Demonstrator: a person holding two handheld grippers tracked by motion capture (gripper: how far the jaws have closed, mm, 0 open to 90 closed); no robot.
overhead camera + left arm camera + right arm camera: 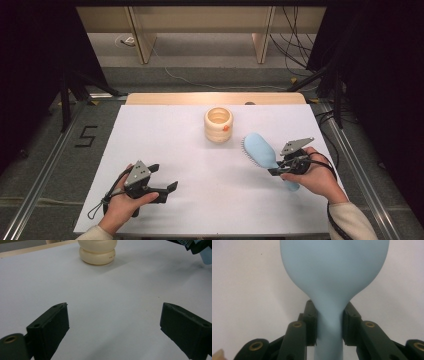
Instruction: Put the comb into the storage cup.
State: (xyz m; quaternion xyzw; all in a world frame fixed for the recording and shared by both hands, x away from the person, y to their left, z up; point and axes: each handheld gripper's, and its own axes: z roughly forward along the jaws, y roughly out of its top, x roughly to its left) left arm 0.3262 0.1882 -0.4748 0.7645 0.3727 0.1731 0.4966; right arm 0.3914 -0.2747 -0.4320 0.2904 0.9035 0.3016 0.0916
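The right hand-held gripper (283, 167) is clamped on the neck of a light blue hairbrush (264, 153), its two black jaws pressing the narrow part just where the handle widens into the head; in the right gripper view the brush's smooth back (334, 272) rises straight up between them, with the handle running down between the jaws toward the camera. From the high view the brush lies at a slant over the right part of the white surface (200, 165), head toward the far left and bristles showing along its left edge, while the end of the handle pokes out below the person's right hand (315, 177). The left hand-held gripper (165, 186) sits near the front left of the surface in the person's left hand (125, 200), its jaws spread wide with nothing between them (the left gripper view shows bare white surface (112, 315) in the gap). Farther out, near the middle of the far edge, stands a cream-coloured ribbed cup (218, 124) with an open top and a small orange mark on its side, well apart from the left gripper and near the brush head; its lower rings (97, 252) appear at the top of the left gripper view.
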